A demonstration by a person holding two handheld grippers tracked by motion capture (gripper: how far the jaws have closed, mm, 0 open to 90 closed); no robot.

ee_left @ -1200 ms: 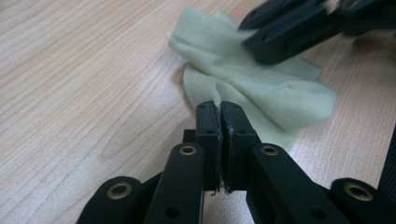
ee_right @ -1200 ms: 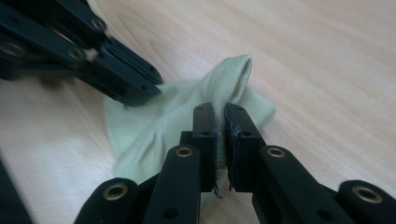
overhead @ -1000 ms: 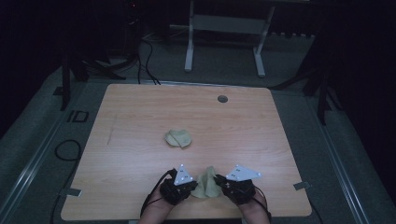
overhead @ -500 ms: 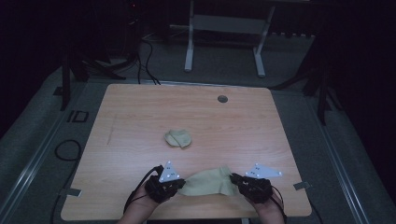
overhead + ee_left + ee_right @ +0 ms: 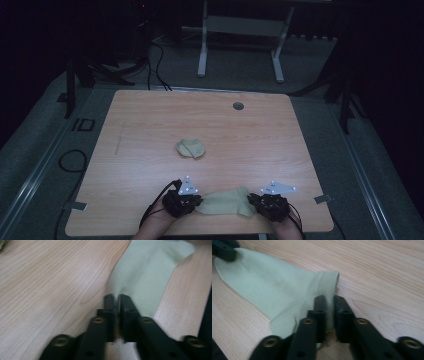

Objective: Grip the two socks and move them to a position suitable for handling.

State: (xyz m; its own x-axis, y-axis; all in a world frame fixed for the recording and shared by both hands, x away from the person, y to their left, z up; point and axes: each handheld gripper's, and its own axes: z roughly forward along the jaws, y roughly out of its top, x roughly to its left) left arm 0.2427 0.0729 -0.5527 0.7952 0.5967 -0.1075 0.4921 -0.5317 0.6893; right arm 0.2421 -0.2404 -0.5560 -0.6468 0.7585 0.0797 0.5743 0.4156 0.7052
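1. Table [image 5: 150, 125]: wooden, room around it dark; small round hole [image 5: 238, 106] far from both claws.
2. Sock [image 5: 225, 202]: pale green, stretched flat between the two claws at the near edge.
3. Folded sock [image 5: 190, 148]: beyond the left claw, detail unclear.
4. Left claw [image 5: 116, 298]: clenched on the sock's narrow end.
5. Right claw [image 5: 329, 300]: clenched on the ribbed cuff; hands cut off below.
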